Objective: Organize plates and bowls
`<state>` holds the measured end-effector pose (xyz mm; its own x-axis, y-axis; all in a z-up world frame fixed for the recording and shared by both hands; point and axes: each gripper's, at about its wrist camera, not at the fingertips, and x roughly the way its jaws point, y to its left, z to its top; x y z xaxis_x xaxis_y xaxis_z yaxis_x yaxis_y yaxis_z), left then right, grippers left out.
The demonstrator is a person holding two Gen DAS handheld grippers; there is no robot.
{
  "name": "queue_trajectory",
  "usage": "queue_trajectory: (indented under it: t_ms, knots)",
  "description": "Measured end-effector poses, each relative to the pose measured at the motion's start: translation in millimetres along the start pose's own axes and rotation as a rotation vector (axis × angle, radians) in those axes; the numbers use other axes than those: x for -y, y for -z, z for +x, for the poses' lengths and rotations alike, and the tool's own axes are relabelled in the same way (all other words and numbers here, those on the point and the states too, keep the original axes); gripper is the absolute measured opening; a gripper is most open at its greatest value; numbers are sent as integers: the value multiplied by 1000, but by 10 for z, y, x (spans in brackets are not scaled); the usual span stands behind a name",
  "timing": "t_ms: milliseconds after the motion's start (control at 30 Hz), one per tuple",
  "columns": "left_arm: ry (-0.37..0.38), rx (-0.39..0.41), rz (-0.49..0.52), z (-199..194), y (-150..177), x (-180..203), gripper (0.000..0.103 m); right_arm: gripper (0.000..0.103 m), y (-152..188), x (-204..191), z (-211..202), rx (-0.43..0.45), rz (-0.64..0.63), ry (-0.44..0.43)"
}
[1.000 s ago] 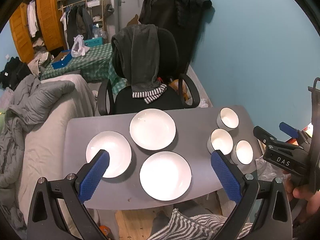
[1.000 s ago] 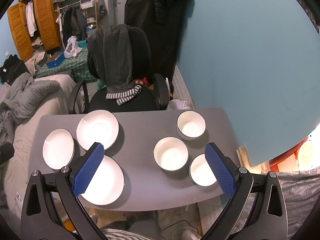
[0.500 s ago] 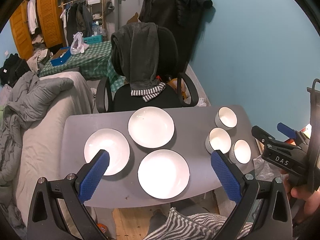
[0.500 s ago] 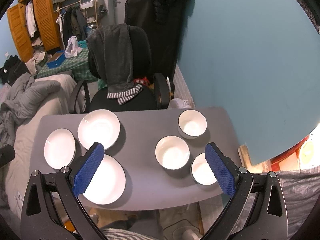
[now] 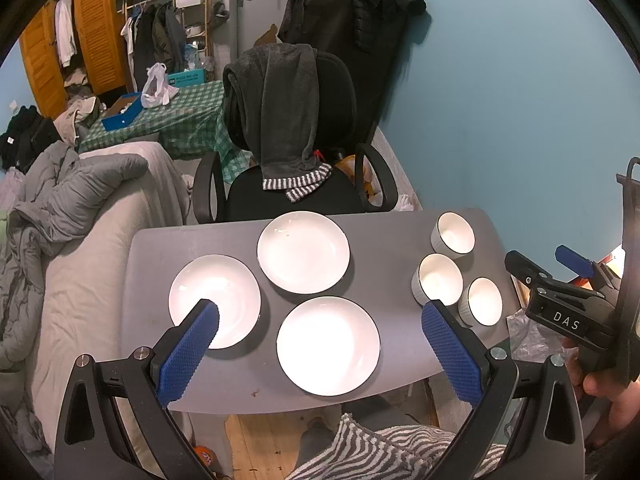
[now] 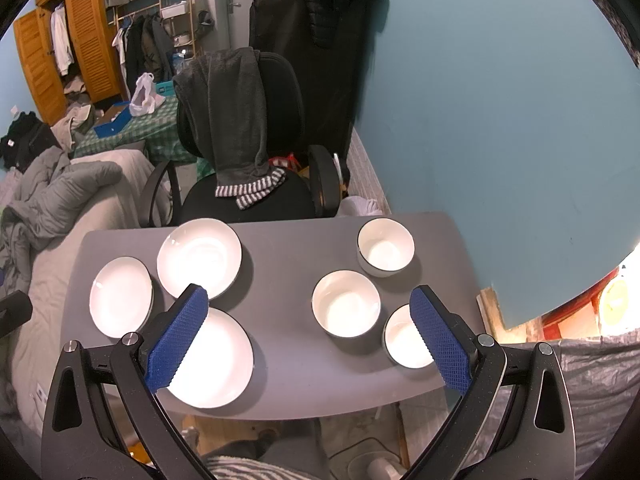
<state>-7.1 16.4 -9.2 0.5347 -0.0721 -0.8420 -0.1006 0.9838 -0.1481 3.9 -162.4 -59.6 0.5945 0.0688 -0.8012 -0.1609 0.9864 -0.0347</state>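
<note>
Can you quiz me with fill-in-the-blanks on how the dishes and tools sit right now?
1. The grey table holds three plates and ___ bowls.
2. The plates lie on the table's ___ half.
3. Both the left tool and the right tool have their jaws ___.
4. A dark garment hangs over the ___ behind the table.

Missing words: three; left; open; chair

Blue wall (image 5: 500, 100), office chair (image 5: 336, 128), bed (image 5: 80, 208)
</note>
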Motion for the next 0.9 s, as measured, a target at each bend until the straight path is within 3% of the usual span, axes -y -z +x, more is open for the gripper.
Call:
queue_trajectory:
  t_ms: [733,900]
  knots:
    - [-3,-10,-12,9,82,-50,103,99,40,-7,36,-29,-3,-12]
    - [-33,-17,-30,91,124,-88,103,99,56,-51,63,-35,-29,-10]
